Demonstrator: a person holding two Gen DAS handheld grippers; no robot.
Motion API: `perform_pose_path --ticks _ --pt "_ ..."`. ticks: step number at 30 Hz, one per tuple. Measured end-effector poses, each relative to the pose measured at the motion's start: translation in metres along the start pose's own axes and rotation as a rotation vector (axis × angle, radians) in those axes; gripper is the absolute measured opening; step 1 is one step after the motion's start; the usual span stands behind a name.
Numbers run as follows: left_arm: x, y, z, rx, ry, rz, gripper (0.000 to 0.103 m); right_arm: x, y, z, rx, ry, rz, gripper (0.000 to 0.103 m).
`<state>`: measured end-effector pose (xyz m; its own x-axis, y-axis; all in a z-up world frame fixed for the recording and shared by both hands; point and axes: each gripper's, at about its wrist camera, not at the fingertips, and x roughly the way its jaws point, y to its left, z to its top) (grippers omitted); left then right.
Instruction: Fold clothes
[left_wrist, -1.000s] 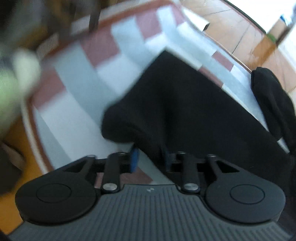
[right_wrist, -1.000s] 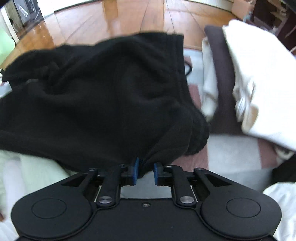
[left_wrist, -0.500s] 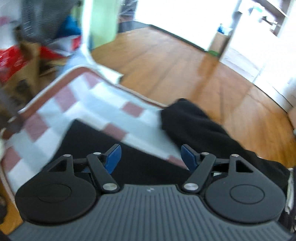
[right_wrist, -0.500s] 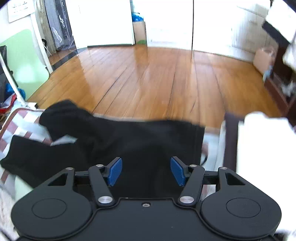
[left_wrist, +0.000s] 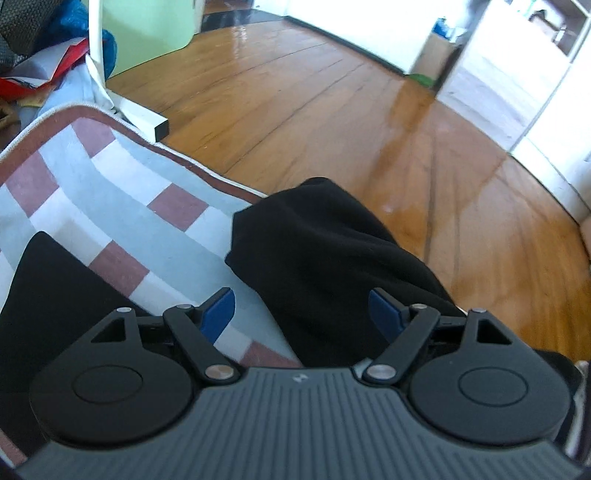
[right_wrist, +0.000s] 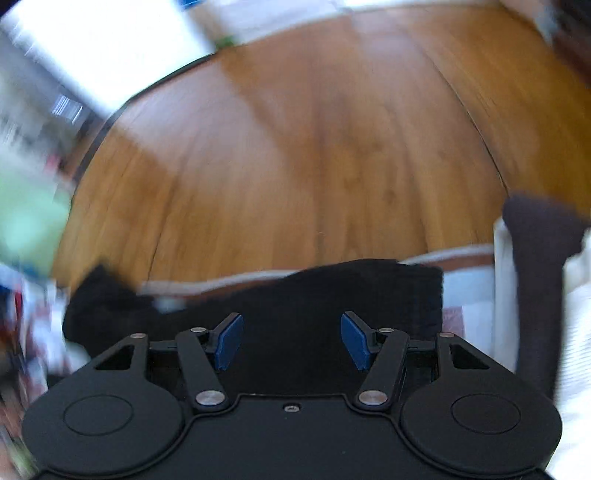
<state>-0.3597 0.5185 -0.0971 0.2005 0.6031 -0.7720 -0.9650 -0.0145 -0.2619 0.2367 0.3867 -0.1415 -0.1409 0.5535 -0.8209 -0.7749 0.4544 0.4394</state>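
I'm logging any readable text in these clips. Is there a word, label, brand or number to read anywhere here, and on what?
None can be read.
A small pale mark sits on the grey body behind the left claw, too small to read as a letter.
The right wrist view is too blurred to show any text; the right claw bears none.

Left claw (left_wrist: 302, 310) and right claw (right_wrist: 291, 339) both spread wide, gripping nothing.
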Motion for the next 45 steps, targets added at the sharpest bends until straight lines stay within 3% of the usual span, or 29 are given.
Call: perform_pose_path --ticks 4,6,10,15,17,18,20,21,22,23,27,30,32,33,35,38,39,40,45 --pt "0.037 0.01 0.007 -0.028 0.019 0.053 0.079 0.028 -0.034 0.004 0.129 -0.004 -0.097 0.064" --pt "0.055 0.014 0.011 -0.052 0.039 0.061 0.079 0.036 -0.043 0.001 0.113 0.028 -0.111 0.065" --pt "0.083 0.019 0.017 -0.091 0.057 0.052 0.079 0.048 -0.053 0.003 0.097 0.008 -0.241 0.07" --pt "0.11 0.02 0.016 -0.133 0.06 0.039 0.082 0.075 -0.078 0.002 0.251 0.04 -0.208 0.072" --pt "0.122 0.021 0.018 -0.168 0.072 0.029 0.083 0.078 -0.072 -0.004 0.29 0.005 -0.256 0.071" --pt "0.128 0.021 0.019 -0.186 0.078 0.024 0.084 0.081 -0.062 -0.007 0.253 -0.012 -0.254 0.065" --pt "0.14 0.02 0.023 -0.167 0.104 0.016 0.079 0.083 -0.026 -0.011 0.07 -0.02 -0.284 0.027" --pt "0.141 0.014 0.025 -0.124 0.096 0.033 0.059 0.077 -0.008 -0.014 -0.02 -0.058 -0.322 0.018" --pt "0.138 0.006 0.026 -0.061 0.074 0.065 0.025 0.069 0.01 -0.017 -0.095 -0.104 -0.353 0.01" --pt "0.135 -0.001 0.028 0.001 0.051 0.096 0.02 0.054 0.023 -0.019 -0.126 -0.172 -0.365 0.01" --pt "0.082 -0.011 0.031 0.05 -0.124 0.065 0.015 -0.018 0.057 -0.042 -0.229 -0.441 -0.426 0.008" --pt "0.016 -0.003 0.021 -0.014 -0.245 -0.001 0.015 -0.056 0.061 -0.072 -0.284 -0.585 -0.53 0.007" --pt "-0.028 0.004 -0.005 -0.057 -0.319 -0.008 0.015 -0.063 0.048 -0.095 -0.279 -0.593 -0.603 0.007" --pt "-0.04 0.002 -0.023 -0.03 -0.329 0.021 0.017 -0.06 0.04 -0.105 -0.281 -0.568 -0.645 0.007" --pt "-0.044 -0.003 -0.059 0.045 -0.275 0.096 0.023 -0.045 0.028 -0.125 -0.347 -0.503 -0.754 0.007" --pt "0.006 0.01 -0.101 0.028 0.067 0.145 0.021 -0.026 0.033 -0.143 -0.465 -0.456 -0.868 0.007" --pt "0.022 0.017 -0.109 0.002 0.164 0.151 0.02 -0.026 0.034 -0.141 -0.459 -0.459 -0.857 0.007" --pt "0.03 0.024 -0.112 -0.037 0.203 0.138 0.02 -0.027 0.035 -0.139 -0.454 -0.463 -0.846 0.007" --pt "0.023 0.032 -0.088 -0.093 0.106 0.102 0.019 -0.028 0.039 -0.13 -0.424 -0.48 -0.791 0.008"
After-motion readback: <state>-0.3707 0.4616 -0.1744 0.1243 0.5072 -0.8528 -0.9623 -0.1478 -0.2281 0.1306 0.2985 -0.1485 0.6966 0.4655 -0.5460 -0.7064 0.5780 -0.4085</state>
